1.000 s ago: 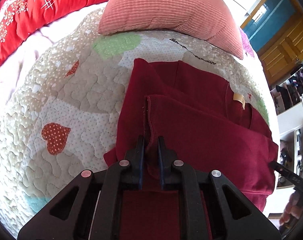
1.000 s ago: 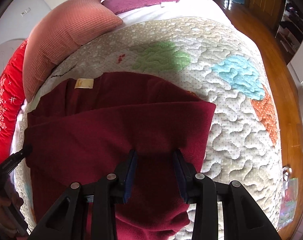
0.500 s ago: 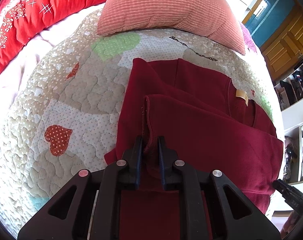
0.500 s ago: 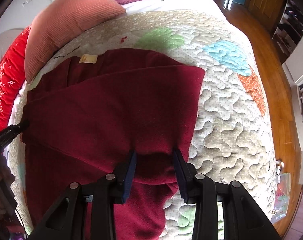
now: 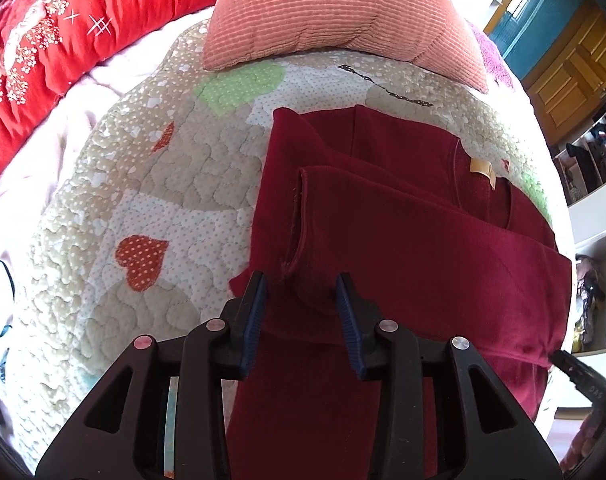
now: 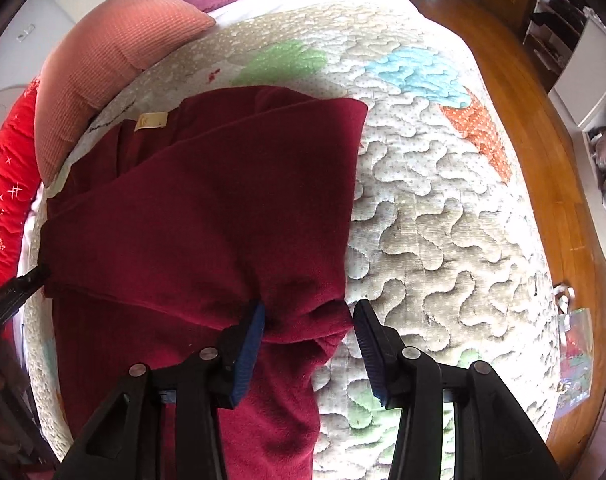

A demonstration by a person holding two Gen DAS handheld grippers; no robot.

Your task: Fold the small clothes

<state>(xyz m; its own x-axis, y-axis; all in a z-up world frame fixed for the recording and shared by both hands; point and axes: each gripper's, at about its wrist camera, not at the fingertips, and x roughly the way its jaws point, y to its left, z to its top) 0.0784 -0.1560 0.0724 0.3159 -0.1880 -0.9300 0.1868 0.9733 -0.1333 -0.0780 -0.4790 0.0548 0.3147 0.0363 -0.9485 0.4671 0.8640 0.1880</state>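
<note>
The left gripper [image 5: 301,300] has its jaws apart around the dark red shirt [image 5: 403,240], whose hem lies folded far over its body on the quilted bedspread [image 5: 103,220]; the right gripper [image 6: 309,330] likewise stands apart, apparently letting the fold settle flat.

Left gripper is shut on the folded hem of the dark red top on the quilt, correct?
Not quite. In the left wrist view the left gripper is open, its jaws standing apart around the dark red top on the quilt.

Dark red top [image 5: 403,240], half-folded, flat on bed, label showing.
</note>
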